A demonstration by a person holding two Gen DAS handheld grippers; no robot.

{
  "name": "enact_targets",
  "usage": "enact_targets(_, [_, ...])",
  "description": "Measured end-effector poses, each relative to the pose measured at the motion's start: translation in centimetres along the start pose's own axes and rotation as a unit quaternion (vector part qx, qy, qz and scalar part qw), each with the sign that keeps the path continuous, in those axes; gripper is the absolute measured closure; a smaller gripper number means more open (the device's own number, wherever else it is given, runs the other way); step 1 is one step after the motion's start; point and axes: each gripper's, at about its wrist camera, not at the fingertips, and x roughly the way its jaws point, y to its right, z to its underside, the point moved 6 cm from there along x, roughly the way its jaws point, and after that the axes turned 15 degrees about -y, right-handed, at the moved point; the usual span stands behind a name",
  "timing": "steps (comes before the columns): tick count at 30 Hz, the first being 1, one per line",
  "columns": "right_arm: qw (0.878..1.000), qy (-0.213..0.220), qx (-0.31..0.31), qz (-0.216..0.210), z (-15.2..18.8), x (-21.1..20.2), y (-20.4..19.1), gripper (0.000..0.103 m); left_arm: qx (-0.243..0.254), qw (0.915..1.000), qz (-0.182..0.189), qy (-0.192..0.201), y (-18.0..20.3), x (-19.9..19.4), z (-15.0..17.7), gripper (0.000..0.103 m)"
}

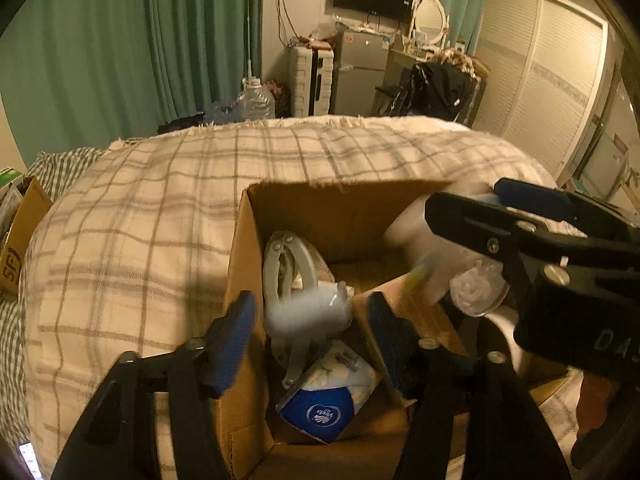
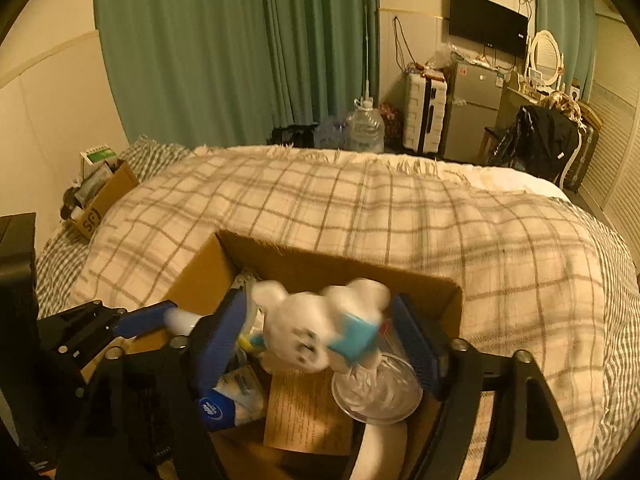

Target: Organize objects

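A big bed (image 2: 360, 216) fills the middle of both views, covered by a cream blanket with gray checks. Behind it, at the upper left, long green curtains (image 2: 224, 48) hang down to the floor. The walls are pale cream. At the upper right a black TV (image 2: 488, 22) is on the wall, above a small gray fridge (image 2: 472, 112) and a white suitcase (image 2: 424, 114). A round white mirror (image 2: 545, 56) stands nearby. White closet doors (image 1: 536, 68) fill the far right. The light is dim and yellow.
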Motion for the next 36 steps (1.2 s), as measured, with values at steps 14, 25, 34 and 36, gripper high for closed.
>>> enact_targets(14, [0.994, 0.092, 0.05, 0.027, 0.6, -12.0, 1.3, 0.003, -0.019, 0.9944, -0.009, 0.103, 0.3, -11.5, -0.9, 0.0])
enact_targets(25, [0.978, 0.189, 0.037, 0.078, 4.7, -25.9, -0.6, 0.0, 0.012, 0.9711, -0.051, 0.233, 2.1, -25.5, 2.2, 0.0])
enact_targets(34, [0.96, 0.25, 0.034, 0.119, 10.7, -30.1, -2.0, 0.0, 0.008, 0.9566, -0.06, 0.285, 2.8, -28.7, 7.7, 0.0])
enact_targets(36, [0.958, 0.254, 0.032, 0.128, 12.0, -29.5, -2.3, 0.001, 0.002, 0.9548, -0.06, 0.291, 2.7, -28.3, 8.6, 0.0])
